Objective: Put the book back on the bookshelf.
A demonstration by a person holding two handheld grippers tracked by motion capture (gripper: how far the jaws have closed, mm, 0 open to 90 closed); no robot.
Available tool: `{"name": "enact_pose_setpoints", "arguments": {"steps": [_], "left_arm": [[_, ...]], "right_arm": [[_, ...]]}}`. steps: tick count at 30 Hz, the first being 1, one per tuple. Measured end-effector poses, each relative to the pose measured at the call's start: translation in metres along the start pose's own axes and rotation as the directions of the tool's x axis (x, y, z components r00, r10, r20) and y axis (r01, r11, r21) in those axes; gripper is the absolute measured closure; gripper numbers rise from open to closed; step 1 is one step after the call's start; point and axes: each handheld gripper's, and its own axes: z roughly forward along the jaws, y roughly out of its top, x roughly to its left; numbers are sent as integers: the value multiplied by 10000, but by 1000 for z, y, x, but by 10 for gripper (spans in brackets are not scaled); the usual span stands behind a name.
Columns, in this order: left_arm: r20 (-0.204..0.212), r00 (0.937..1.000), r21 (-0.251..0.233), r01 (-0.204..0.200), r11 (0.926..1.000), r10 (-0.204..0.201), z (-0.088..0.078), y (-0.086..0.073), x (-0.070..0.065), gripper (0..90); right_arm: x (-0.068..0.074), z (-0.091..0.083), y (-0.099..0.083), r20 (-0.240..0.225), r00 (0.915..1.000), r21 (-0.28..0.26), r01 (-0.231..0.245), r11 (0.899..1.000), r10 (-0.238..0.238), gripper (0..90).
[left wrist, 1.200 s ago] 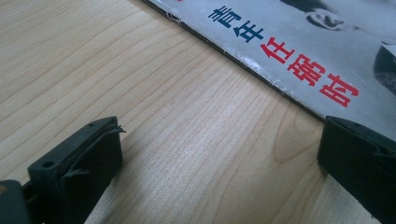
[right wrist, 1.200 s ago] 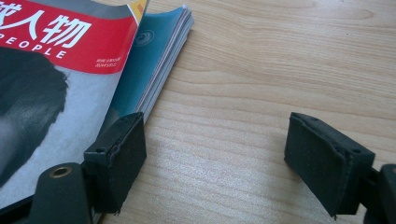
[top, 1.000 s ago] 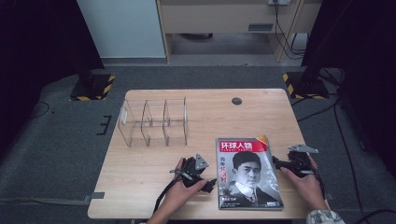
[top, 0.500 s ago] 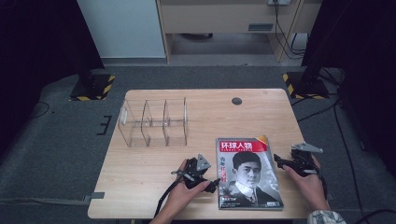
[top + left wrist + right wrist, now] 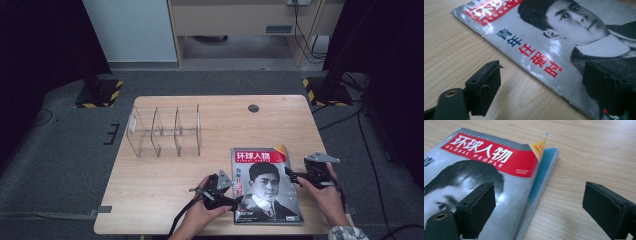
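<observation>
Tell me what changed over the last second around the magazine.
The left hand-held gripper shifted slightly along the magazine's left edge, its jaws just closing a little, one over the cover, one over the table, not yet gripping. The right hand-held gripper opened a bit at the right edge. Magazine and clear organizer stayed put.

We look at a lab-like recording room. Black stands (image 5: 336,75) on hazard-striped bases (image 5: 100,94) flank a lone wooden table (image 5: 165,185), with cables (image 5: 367,150) across grey carpet.
</observation>
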Motion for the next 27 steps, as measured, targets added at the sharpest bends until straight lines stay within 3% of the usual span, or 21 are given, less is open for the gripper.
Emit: {"name": "enact_pose_setpoints", "arguments": {"steps": [4, 12, 20, 27], "left_arm": [[253, 9994, -43, -244, 9997, 245, 0, 1, -6, 208], [546, 9980, 270, -326, 9991, 311, 6, -1, -10, 220], [845, 9960, 283, -312, 9991, 287, 9, -1, -13, 215], [735, 9963, 531, -495, 9974, 455, 12, -3, -15, 204]], "right_arm": [[7, 5, -2, -445, 9989, 370, 163, 9992, -146, 129], [16, 13, -4, -940, 9949, 895, 448, 9950, -364, 128], [18, 18, -7, -1132, 9928, 1217, 518, 9912, -380, 120], [18, 19, -7, -1168, 9922, 1308, 598, 9896, -445, 119]]}}
